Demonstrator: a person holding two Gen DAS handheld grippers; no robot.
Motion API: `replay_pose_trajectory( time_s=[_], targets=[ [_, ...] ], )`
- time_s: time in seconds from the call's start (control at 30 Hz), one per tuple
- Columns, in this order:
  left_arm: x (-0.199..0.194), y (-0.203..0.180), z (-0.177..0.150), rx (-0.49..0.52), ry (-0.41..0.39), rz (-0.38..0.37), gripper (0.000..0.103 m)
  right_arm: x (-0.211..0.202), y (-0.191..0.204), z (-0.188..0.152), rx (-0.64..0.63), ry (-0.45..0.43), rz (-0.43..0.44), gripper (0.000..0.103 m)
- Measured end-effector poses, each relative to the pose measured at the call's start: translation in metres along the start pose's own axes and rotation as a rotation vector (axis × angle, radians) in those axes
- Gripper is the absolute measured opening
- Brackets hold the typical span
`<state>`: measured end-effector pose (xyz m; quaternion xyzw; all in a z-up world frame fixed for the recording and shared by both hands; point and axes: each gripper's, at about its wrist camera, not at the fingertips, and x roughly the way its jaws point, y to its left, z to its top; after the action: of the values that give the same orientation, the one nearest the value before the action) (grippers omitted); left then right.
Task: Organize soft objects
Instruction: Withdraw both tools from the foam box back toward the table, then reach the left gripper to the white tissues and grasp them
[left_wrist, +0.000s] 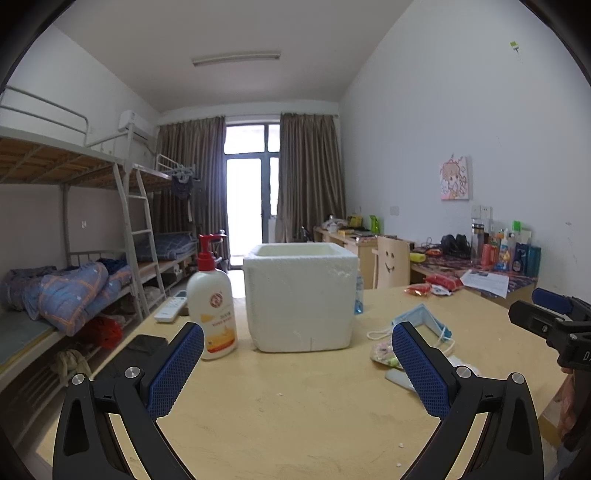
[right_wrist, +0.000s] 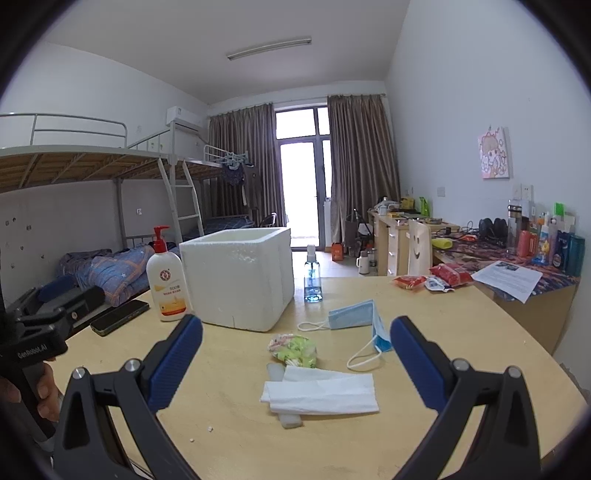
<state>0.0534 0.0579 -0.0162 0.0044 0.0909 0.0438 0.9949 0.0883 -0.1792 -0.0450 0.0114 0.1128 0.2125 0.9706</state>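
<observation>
With nothing gathered yet, both tongs hang spread and empty: right gripper (right_wrist: 296, 328) faces the folded tissue (right_wrist: 320, 392), snack pouch (right_wrist: 293, 350) and face mask (right_wrist: 356, 315) just ahead; left gripper (left_wrist: 297, 338) fronts the foam box (left_wrist: 301, 295), presumably their destination.

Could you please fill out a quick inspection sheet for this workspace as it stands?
Surface: wooden table, a few white crumbs.
Job's things: blue face mask, white tissue, patterned soft packet; open foam box behind.
Clutter: lotion bottle, spray bottle, phone, snack packets.
Grippers: left gripper and right gripper jaws open, empty.
Cables: nothing seen on table.
Surroundings: bunk beds, cluttered desk.
</observation>
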Motion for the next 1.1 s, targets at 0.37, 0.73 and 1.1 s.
replay_pose_trajectory(
  time_s=[0.37, 0.73, 1.1],
  targets=[
    [0.016, -0.042, -0.004, 0.063, 0.051, -0.165, 0.102, -0.006, -0.026, -0.006, 0.023, 0.030, -0.041, 0.103],
    [0.045, -0.088, -0.007, 0.133, 0.132, -0.301, 0.102, -0.018, -0.055, -0.015, 0.037, 0.065, -0.141, 0.103],
    [0.078, -0.122, -0.015, 0.215, 0.236, -0.382, 0.102, -0.005, -0.085, -0.027, 0.081, 0.122, -0.145, 0.103]
  ],
)
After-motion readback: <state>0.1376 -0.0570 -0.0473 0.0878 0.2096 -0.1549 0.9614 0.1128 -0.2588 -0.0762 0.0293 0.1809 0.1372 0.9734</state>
